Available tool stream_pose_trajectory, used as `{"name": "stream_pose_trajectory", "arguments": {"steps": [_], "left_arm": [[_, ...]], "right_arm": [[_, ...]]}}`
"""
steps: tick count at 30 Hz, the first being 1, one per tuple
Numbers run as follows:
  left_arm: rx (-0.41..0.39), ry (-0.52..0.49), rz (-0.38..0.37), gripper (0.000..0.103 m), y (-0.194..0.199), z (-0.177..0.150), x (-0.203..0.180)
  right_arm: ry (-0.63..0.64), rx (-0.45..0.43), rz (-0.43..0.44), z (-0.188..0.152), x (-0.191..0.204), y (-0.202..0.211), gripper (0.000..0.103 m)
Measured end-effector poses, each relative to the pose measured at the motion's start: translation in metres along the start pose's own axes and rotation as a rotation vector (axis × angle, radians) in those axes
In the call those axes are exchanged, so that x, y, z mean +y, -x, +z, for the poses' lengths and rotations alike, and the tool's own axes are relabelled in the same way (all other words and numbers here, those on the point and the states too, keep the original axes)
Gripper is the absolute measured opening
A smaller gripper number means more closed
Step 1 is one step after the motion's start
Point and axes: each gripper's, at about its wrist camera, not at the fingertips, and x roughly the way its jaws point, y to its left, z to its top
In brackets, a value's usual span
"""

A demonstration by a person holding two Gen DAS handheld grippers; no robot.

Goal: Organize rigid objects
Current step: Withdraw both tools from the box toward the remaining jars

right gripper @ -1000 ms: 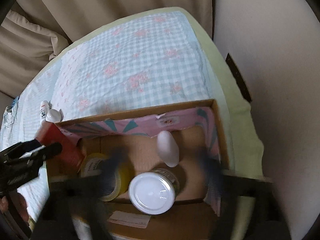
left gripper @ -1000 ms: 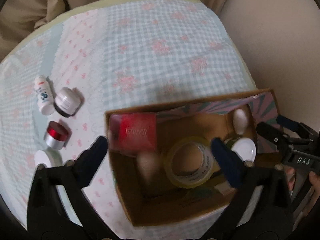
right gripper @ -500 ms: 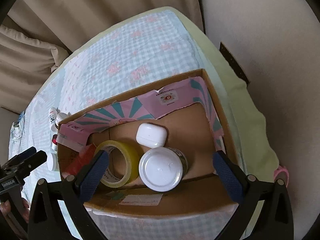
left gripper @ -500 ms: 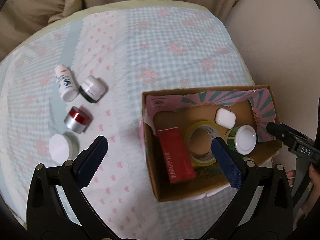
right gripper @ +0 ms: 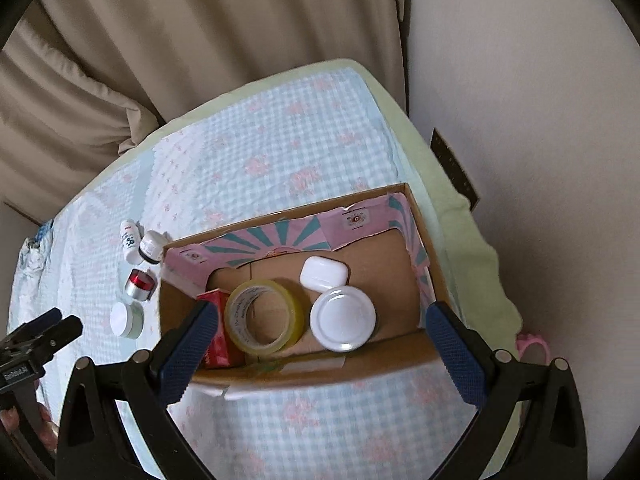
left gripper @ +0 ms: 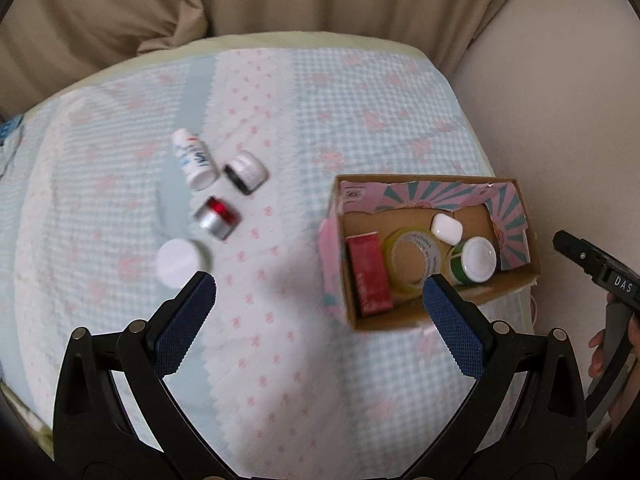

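Note:
A cardboard box on the bed holds a red carton, a tape roll, a white earbud case and a white-lidded jar. On the quilt to its left lie a white bottle, a black-and-white jar, a red-topped silver jar and a white-lidded pot. My left gripper is open and empty, high over the quilt. My right gripper is open and empty above the box.
The checked floral quilt covers the bed. Beige curtains hang behind and a pale wall runs along the right. A pink object lies at the bed's right edge.
The red carton left my left gripper and now lies in the box. Both grippers have pulled back and up, the left one shifting toward the loose jars.

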Motion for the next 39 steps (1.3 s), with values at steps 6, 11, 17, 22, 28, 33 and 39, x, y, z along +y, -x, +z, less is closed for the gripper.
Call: {"name": "stream_pose_trajectory", "arguments": {"steps": [6, 11, 17, 22, 28, 33, 39], "left_arm": [[-0.052, -0.042, 0.024, 0.103, 0.053, -0.026, 0.040], [-0.076, -0.065, 0.027, 0.103, 0.078, -0.045, 0.081], [-0.062, -0.049, 0.024, 0.103, 0.087, -0.060, 0.140], [-0.046, -0.051, 0.033, 0.103, 0.081, -0.066, 0.176], [-0.027, -0.043, 0.026, 0.103, 0.057, -0.064, 0.195], [0.009, -0.062, 0.041, 0.103, 0.019, -0.060, 0.198], [0.069, -0.104, 0.048, 0.103, -0.047, -0.049, 0.192]], "right_arm": [[0.057, -0.047, -0.026, -0.014, 0.043, 0.052, 0.103], [0.115, -0.077, -0.064, -0.027, 0.089, 0.081, 0.103], [0.162, -0.066, -0.052, -0.040, 0.149, 0.092, 0.103], [0.183, -0.043, -0.020, -0.043, 0.198, 0.078, 0.103], [0.263, -0.014, 0.027, -0.028, 0.245, 0.055, 0.103], [0.356, 0.037, 0.061, 0.002, 0.275, 0.011, 0.103], [0.505, 0.098, 0.067, 0.035, 0.303, -0.052, 0.103]]}}
